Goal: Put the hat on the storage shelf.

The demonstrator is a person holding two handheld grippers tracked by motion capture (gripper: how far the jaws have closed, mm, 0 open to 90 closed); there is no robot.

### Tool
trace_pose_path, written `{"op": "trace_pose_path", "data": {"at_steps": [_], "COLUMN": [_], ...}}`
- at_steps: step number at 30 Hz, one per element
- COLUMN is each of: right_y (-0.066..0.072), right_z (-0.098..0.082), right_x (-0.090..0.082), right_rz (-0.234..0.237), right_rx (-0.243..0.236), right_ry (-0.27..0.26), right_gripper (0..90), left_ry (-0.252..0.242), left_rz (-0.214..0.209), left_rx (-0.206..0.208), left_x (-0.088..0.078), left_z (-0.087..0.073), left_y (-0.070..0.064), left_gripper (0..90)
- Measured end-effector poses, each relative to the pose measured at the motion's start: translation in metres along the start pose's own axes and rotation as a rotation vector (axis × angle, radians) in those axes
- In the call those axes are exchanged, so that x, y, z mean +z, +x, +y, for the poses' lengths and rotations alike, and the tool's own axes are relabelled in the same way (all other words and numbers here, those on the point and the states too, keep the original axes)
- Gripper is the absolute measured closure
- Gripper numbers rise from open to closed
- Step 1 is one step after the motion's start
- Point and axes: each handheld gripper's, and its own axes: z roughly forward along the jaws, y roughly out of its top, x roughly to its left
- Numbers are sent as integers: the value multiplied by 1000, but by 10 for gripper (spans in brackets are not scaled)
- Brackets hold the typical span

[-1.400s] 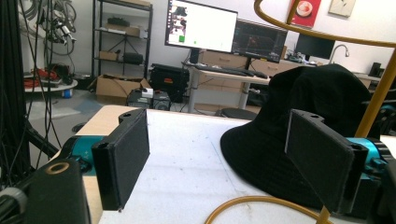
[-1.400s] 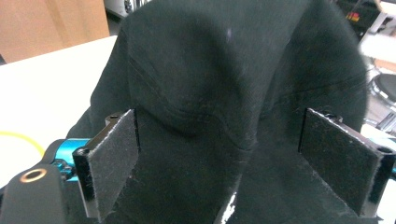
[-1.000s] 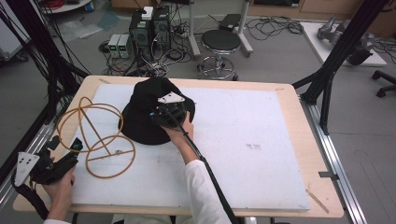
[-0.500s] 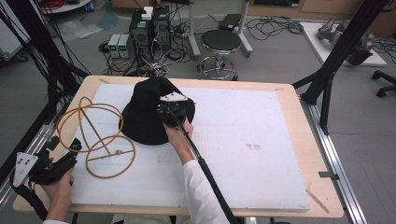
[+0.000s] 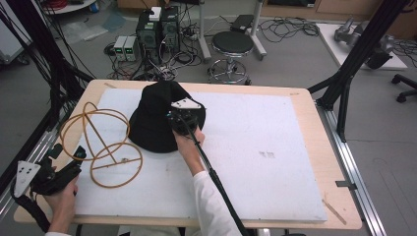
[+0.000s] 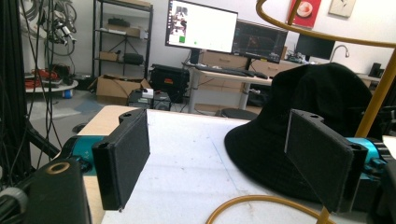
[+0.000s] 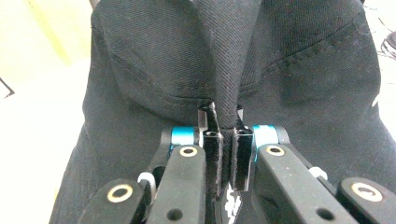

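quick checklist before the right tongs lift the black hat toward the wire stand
1. Right tongs pinching a fold of the black fabric bucket hat: ok, the jaws have just closed with cloth between them.
2. Grip depth: cannot tell, only a thin ridge of fabric shows between the pads.
3. Left tongs free: ok, jaws wide open with nothing between them, at the near left table edge.
4. Golden wire hoop stand clear of the hat: ok, it sits to the hat's left, apart from the brim.
5. Stand steadied: not ok, neither tongs hold it.
6. White table mat free to the hat's right: ok.
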Motion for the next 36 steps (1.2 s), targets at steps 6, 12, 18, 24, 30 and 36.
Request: {"op": "trace_pose_path", "data": {"at_steps": [6,12,18,24,30,36], "right_y": [-8,-18,-27,-37,-43,-45], "right_z": [3,8,18,31,41,49], "right_x": [-10,-23,-41,-65,-87,-109], "right_rz": [-1,6,18,25,23,38], "right_rx": [19,32,38,53,44,43], "right_ry": [-31,-64,-134,-236,-309,-398], "right_gripper": [871,872,871,871,871,871], "left_ry": [9,8,11,12,13,12], "left_rz": [-5,-9,-17,-18,-19,-22], "left_rx": [5,3,4,7,6,7], "left_x": [1,1,1,1,1,2], "left_z": [0,0,0,0,0,-1], "left_y": [-1,-1,-2,-3,-3,-3], "left_gripper": [223,223,223,224,224,224]}}
